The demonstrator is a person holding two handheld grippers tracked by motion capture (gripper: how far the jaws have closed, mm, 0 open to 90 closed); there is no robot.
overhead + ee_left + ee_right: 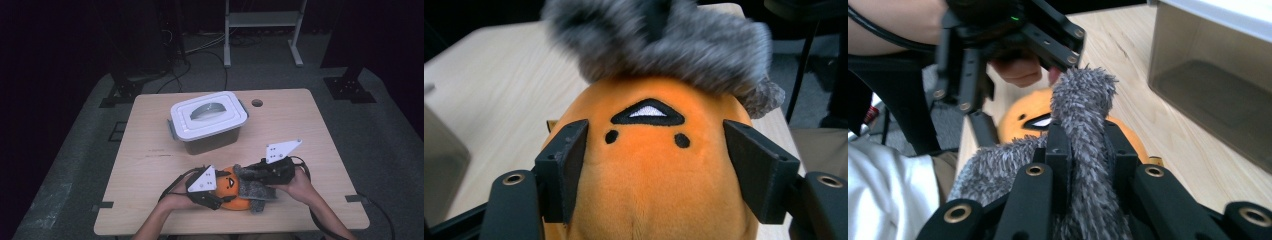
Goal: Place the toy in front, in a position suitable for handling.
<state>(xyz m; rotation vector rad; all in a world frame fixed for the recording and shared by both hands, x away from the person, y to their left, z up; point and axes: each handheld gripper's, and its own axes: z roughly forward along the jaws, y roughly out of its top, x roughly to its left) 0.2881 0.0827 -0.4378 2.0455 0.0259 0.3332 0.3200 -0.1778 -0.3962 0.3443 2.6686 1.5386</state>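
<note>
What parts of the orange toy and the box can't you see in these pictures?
- Orange plush toy: its lower body is cut off by the bottom edge of the left gripper view; the grey fuzzy cloth, blurred there, covers its top.
- In the high view, both tongs and hands cover much of the toy.
- Grey cloth: the right tongs hide the pinched part.
- Lidded box: the closed lid hides its inside.

My high view looks forward and down over the whole counter from above the near edge. Each claw view rides close behind its own jaws, and both share the orange plush toy with its grey fur, also seen from above.
</note>
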